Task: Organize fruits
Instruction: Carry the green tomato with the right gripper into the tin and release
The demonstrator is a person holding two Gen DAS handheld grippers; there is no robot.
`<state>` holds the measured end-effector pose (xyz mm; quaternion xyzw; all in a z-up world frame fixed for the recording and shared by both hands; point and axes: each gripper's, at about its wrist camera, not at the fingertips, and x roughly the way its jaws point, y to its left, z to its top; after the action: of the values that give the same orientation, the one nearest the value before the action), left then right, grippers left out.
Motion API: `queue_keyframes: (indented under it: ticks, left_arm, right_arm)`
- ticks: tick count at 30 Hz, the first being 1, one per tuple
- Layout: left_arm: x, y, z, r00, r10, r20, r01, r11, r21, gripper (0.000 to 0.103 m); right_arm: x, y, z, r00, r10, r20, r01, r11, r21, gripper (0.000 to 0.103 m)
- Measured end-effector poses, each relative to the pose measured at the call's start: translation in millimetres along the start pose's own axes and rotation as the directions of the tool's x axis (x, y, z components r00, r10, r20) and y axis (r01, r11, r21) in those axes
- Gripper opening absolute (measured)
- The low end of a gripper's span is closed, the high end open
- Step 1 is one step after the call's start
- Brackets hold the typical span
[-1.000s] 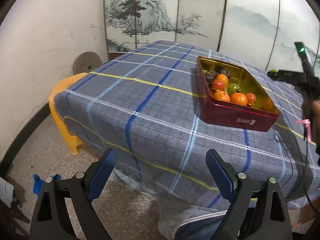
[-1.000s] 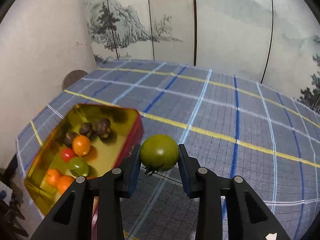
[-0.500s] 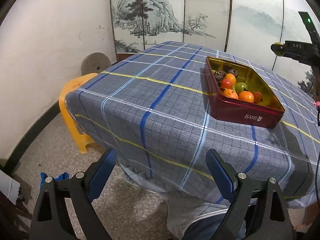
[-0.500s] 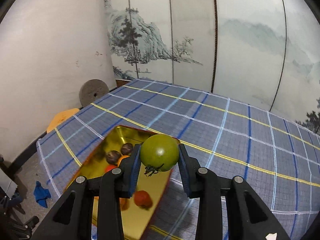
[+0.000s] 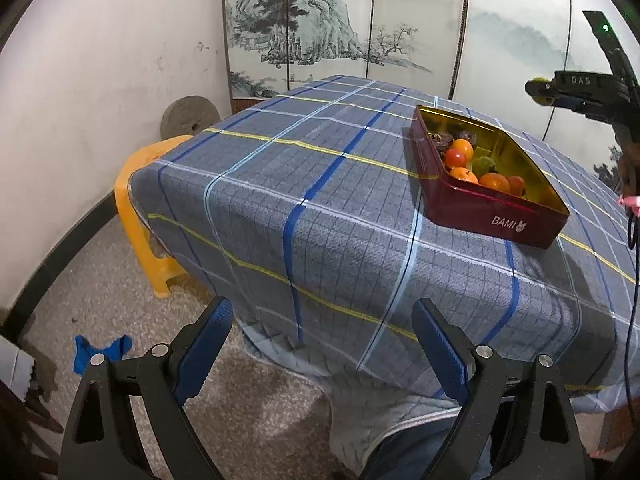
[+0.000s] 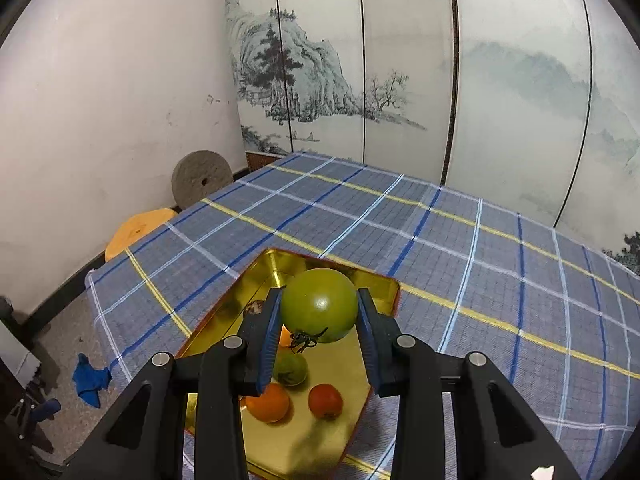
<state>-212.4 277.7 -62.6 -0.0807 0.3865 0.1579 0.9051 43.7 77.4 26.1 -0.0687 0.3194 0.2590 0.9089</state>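
While the right gripper [image 6: 318, 320] has its jaws clamped on a green tomato [image 6: 319, 305], it hangs right over the gold-lined tin [image 6: 384, 280] on the plaid tabletop [image 6: 480, 260]. Below the jaws you can see an orange [image 6: 267, 402], a red tomato [image 6: 325, 401] and another green fruit [image 6: 290, 368] in the tin. The left gripper [image 5: 320, 344] sits off the tabletop's near edge, jaws wide with nothing between them, tin well ahead to their right.

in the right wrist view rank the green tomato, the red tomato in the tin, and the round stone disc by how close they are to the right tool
1. Green tomato: clamped in the right tool.
2. Red tomato: just below, on the tin's floor.
3. Stone disc: far left, against the wall.
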Motion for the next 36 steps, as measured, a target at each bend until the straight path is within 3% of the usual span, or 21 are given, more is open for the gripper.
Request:
queue_keyframes:
  ticks: [12,23,28,36]
  left_arm:
    - [5,4,-8,1.000,-0.010,-0.027,0.009,1.000,-0.012,0.091]
    - [9,0,-16,0.999,-0.017,-0.043,0.017,1.000,0.002,0.091]
    - [11,0,-18,0.998,-0.017,-0.053,0.017,1.000,-0.001,0.091]
    - [12,-1,-19,0.998,-0.018,-0.052,0.018,1.000,0.001,0.091]
  right_arm:
    - [20,25,-41,0.993,0.051,-0.107,-0.055,0.998,-0.030,0.033]
    - [35,22,-86,0.963,0.132,-0.235,-0.108,0.988,0.111,0.034]
    - [45,26,-91,0.949,0.130,-0.287,-0.105,0.989,0.099,0.035]
    - [55,29,-88,0.950,0.050,-0.309,-0.034,0.998,0.058,0.033]
